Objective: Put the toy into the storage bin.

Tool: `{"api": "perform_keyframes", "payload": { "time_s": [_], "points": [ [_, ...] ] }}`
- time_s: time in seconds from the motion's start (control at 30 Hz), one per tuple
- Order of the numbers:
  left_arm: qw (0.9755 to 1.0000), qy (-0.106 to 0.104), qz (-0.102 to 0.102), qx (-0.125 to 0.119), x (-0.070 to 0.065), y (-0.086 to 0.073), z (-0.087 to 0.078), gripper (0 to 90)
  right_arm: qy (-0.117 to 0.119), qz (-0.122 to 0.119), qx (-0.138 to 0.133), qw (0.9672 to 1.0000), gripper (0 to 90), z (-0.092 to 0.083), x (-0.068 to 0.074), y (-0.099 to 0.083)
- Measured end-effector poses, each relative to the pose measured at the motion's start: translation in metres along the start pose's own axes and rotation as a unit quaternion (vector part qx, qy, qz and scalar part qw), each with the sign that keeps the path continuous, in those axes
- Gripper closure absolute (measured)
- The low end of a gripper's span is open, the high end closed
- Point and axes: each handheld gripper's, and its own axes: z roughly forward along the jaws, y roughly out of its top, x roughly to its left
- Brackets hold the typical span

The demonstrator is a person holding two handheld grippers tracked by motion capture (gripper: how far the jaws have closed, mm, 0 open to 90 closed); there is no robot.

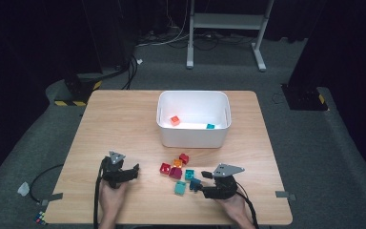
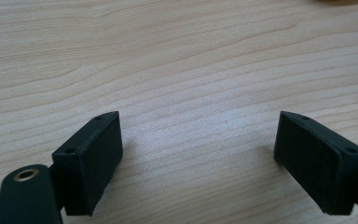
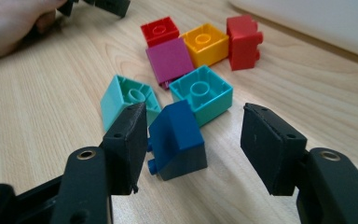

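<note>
While your right gripper (image 3: 193, 140) stood open around the dark blue block (image 3: 177, 140) — near the table (image 1: 124, 124) front edge — nothing was gripped. Your left gripper (image 2: 198, 154) gaped over bare wood, grey carpet all round.

left gripper (image 1: 134, 171): mine is black, with a grey three-cornered plate on top and a black cable at the back.
right gripper (image 1: 196, 183): black too, with the same grey plate and cable.
pads (image 3: 270, 144): flat black blocks with small screw holes.
hands (image 1: 110, 196): bare, no gloves.
</note>
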Motion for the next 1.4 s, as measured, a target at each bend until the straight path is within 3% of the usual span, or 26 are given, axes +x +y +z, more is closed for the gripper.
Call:
{"api": "perform_keyframes", "payload": {
  "time_s": [0.33, 0.7, 1.4],
  "points": [
    [1.0000, 0.000, 0.000, 0.000, 0.000, 0.000, 0.000, 15.4, 0.008, -0.012, 0.023, 0.9996, 45.2, 0.011, 0.004, -0.002],
    [1.0000, 0.000, 0.000, 0.000, 0.000, 0.000, 0.000, 15.4, -0.001, -0.038, 0.047, 0.9982, 57.1, 0.017, 0.008, -0.001],
    [1.0000, 0.000, 0.000, 0.000, 0.000, 0.000, 0.000, 15.4, 0.011, -0.026, 0.044, 0.9986, 63.0, 0.012, 0.006, -0.001]
  ]
}}
